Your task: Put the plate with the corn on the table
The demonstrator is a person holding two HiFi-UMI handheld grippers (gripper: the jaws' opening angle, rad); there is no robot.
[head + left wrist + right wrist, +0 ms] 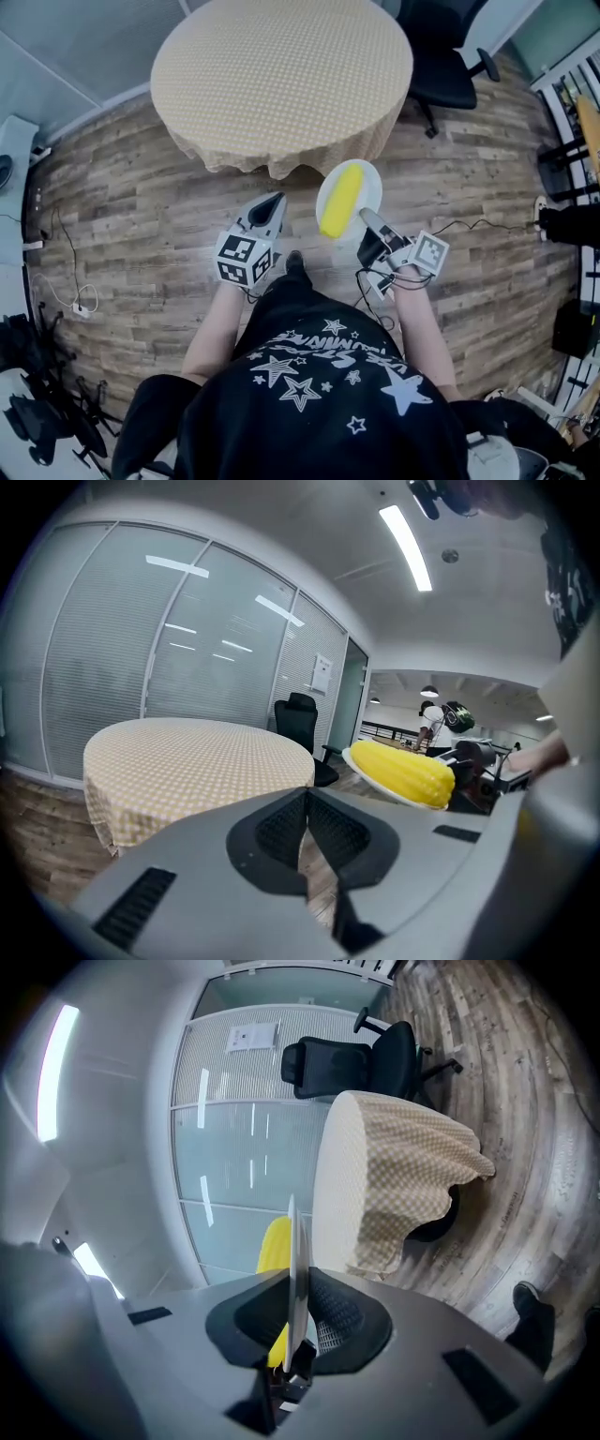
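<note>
Wood-plank floor (141, 216) before round beige-checked table (281, 75): right tongs (370, 223) pinch rim of stiff white round plate (367, 183) held aloft, loose yellow corn cob (341, 201) likely rolls if tilted; left tongs (272, 202) pressed together, empty.

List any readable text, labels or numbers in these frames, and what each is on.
Nothing can be read for certain.
Shirt: white lettering among the stars, upside down and warped, not readable.
Paper sheet on the glass wall: print too small to read.
Marker cubes: black-and-white square patterns only, no letters or digits.
</note>
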